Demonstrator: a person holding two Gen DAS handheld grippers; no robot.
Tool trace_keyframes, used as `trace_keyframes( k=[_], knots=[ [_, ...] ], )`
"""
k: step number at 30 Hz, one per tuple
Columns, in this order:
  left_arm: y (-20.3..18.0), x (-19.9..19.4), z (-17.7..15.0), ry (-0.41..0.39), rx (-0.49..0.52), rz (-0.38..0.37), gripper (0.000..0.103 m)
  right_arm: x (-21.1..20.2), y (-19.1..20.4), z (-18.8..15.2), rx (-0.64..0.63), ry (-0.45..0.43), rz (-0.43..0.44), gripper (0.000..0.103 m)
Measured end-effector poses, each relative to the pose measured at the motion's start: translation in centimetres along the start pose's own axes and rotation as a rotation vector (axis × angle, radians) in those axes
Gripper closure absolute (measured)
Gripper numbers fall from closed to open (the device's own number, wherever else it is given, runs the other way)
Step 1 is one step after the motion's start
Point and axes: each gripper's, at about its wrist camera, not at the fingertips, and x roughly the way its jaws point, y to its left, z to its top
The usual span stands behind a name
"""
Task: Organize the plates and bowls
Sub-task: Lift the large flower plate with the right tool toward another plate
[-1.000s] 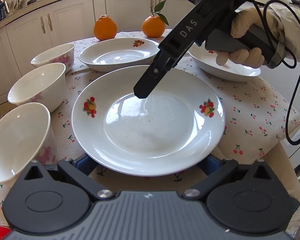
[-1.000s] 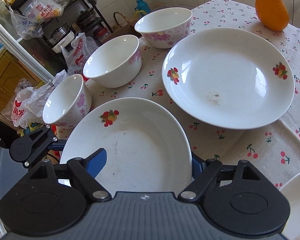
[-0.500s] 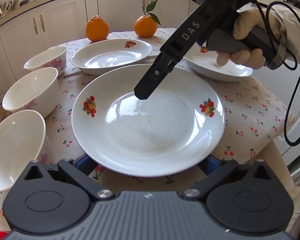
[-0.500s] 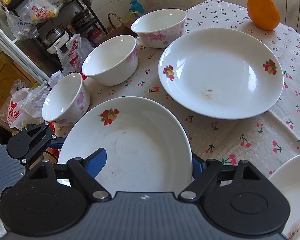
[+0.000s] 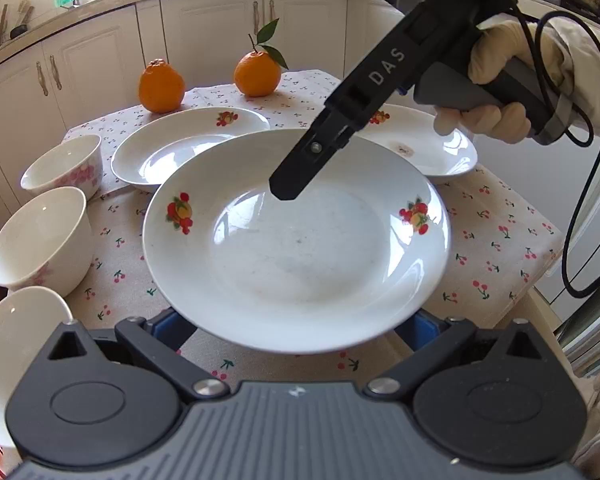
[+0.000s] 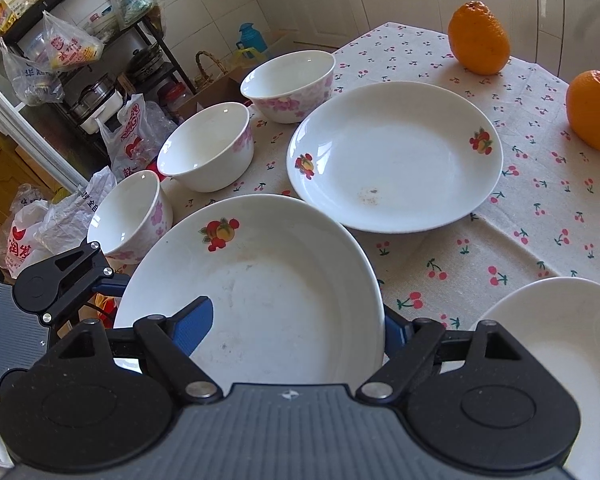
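A white plate with fruit prints (image 5: pixel 296 240) is lifted above the table. My right gripper (image 6: pixel 296 322) is shut on its rim, one blue finger (image 6: pixel 194 318) lying inside it; it also shows in the left wrist view (image 5: pixel 286 190). My left gripper (image 5: pixel 296 330) is open with its blue fingers under the plate's near edge. A second plate (image 5: pixel 184 146) and a third plate (image 5: pixel 420 144) lie on the cloth behind. Three white bowls with pink flowers stand in a row at the left: (image 6: pixel 290 84), (image 6: pixel 206 146), (image 6: pixel 130 210).
Two oranges (image 5: pixel 161 87) (image 5: pixel 257 73) sit at the far end of the cherry-print tablecloth (image 5: pixel 500 240). White cabinets (image 5: pixel 100 56) stand behind. A rack with bags and pots (image 6: pixel 72 60) is off the table's left side.
The held plate has risen off the cloth and tilted slightly, both grippers lifting with it. The table and the other dishes now sit lower and farther in both views.
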Motion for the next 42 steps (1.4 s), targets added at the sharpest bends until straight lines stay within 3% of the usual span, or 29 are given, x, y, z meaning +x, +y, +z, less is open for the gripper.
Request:
trace_keyframes(
  k=[26, 42],
  knots=[
    [-4.0, 4.6, 6.5, 0.002, 0.115, -0.130, 0.001, -6.8, -6.2, -3.4, 0.120, -0.112, -0.109, 0.015],
    [-5.9, 7.9, 8.3, 0.016, 0.194, -0.173, 0.001, -8.6, -9.8, -6.1, 0.217, -0.160, -0.173, 0.014]
  ],
)
